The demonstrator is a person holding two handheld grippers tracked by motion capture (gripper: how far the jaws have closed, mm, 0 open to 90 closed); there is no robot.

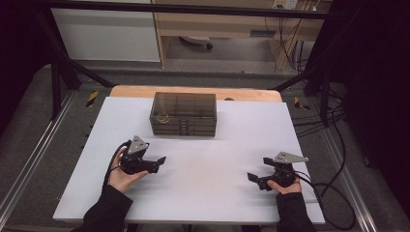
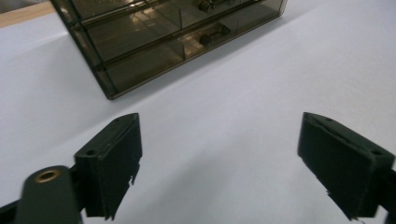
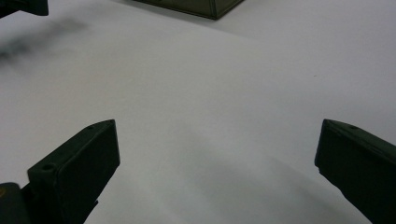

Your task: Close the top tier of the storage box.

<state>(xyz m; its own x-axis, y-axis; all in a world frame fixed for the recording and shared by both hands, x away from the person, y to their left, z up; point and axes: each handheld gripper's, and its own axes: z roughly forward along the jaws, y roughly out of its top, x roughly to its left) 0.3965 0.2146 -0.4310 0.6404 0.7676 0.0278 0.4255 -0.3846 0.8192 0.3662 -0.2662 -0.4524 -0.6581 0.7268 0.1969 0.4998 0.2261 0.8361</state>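
Judging by how things lie, the work with the drawer box point(image 1: 183, 114) looks either finished or not begun: all its drawers sit flush, and neither pair of tongs holds or touches anything. Which of the two it is, the pictures cannot settle.

The room is dim, with a dark metal frame point(image 1: 58, 72) around the table, pale cabinets point(image 1: 104, 31) at twelve o'clock, grey floor point(image 1: 29, 121) at the sides and cables point(image 1: 333, 130) trailing at three o'clock. A white tabletop point(image 1: 203, 179) takes up most of the high view, with a strip of bare wood point(image 1: 135, 92) along its far edge.

The smoky see-through drawer box stands at twelve o'clock on the white surface, something small and ring-like inside its top left compartment.

At eight o'clock the left gripper point(image 1: 162, 160) points toward the middle, jaws spread wide with nothing between them. At four o'clock the right gripper point(image 1: 252, 177) rests near the surface, jaws likewise wide apart and empty.
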